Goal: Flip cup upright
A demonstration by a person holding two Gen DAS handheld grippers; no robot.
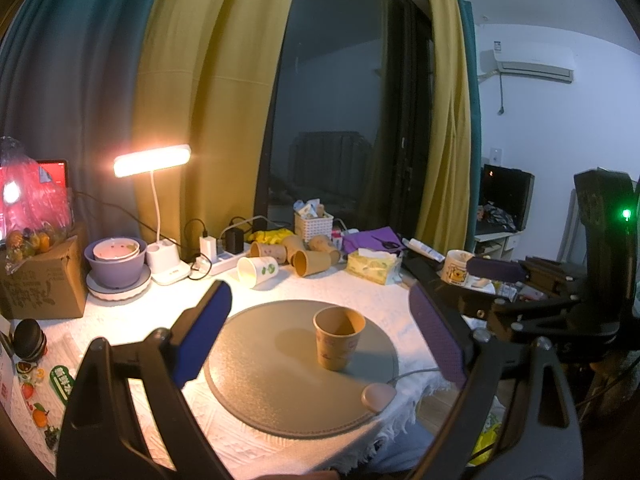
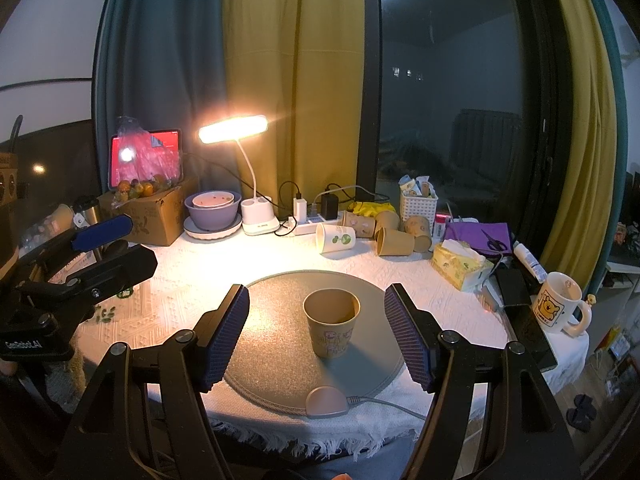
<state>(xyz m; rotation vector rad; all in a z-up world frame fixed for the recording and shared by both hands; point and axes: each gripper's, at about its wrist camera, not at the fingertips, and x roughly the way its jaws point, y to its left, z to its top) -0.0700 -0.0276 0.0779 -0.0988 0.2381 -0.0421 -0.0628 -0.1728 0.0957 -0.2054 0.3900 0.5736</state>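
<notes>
A brown paper cup [image 1: 339, 337] stands upright, mouth up, on a round grey mat [image 1: 280, 376]; it also shows in the right wrist view [image 2: 331, 327] on the same mat [image 2: 276, 312]. My left gripper [image 1: 320, 336] is open, its blue pads wide apart on either side of the cup, not touching it. My right gripper [image 2: 316, 334] is open too, pads well clear of the cup on both sides. Both grippers are empty. The right gripper shows at the right of the left wrist view [image 1: 496, 270], and the left one at the left of the right wrist view [image 2: 102, 230].
Several cups lie on their sides at the back of the table [image 2: 384, 236], among them a white one [image 2: 335, 239]. A lit desk lamp [image 2: 234, 130], purple bowls [image 2: 212, 208], a cardboard box [image 2: 152, 212], a tissue box [image 2: 460, 260], a bear mug [image 2: 558, 308] and a cabled pink disc [image 2: 326, 402] surround the mat.
</notes>
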